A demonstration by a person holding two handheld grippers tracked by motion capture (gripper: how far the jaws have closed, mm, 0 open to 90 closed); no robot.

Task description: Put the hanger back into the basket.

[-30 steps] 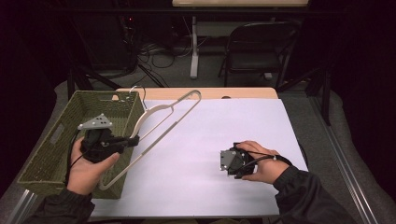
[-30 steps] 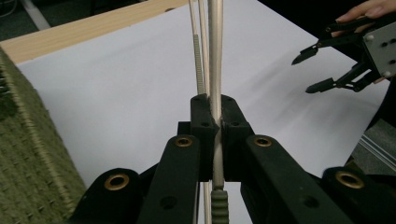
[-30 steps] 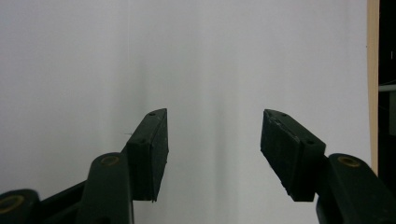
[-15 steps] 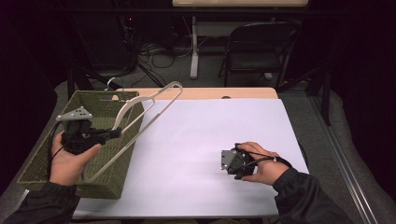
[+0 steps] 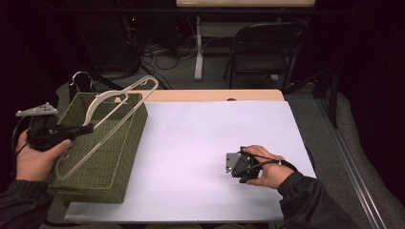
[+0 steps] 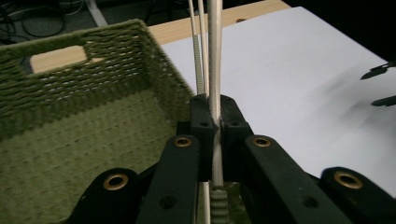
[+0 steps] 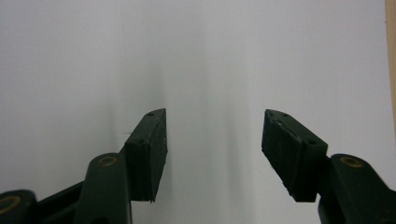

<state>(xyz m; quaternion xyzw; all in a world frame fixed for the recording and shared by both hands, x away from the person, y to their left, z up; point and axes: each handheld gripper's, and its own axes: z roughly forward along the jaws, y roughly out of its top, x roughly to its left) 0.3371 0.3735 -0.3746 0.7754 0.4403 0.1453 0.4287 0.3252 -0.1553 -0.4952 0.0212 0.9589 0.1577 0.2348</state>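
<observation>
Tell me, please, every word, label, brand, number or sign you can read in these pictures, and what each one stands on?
None: no readable text shows on the hanger, the green basket, the white table cover, or either tool, left or right.

The green woven basket [image 5: 102, 157] walls off the left edge of the white-covered desk [image 5: 200, 143]; the middle lies open.

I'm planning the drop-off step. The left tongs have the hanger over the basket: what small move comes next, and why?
Probably lower it. The left tongs are clamped on the hanger, which slants across the green basket with its hook end past the far rim. Tilting it down inside before opening seems sensible.
</observation>
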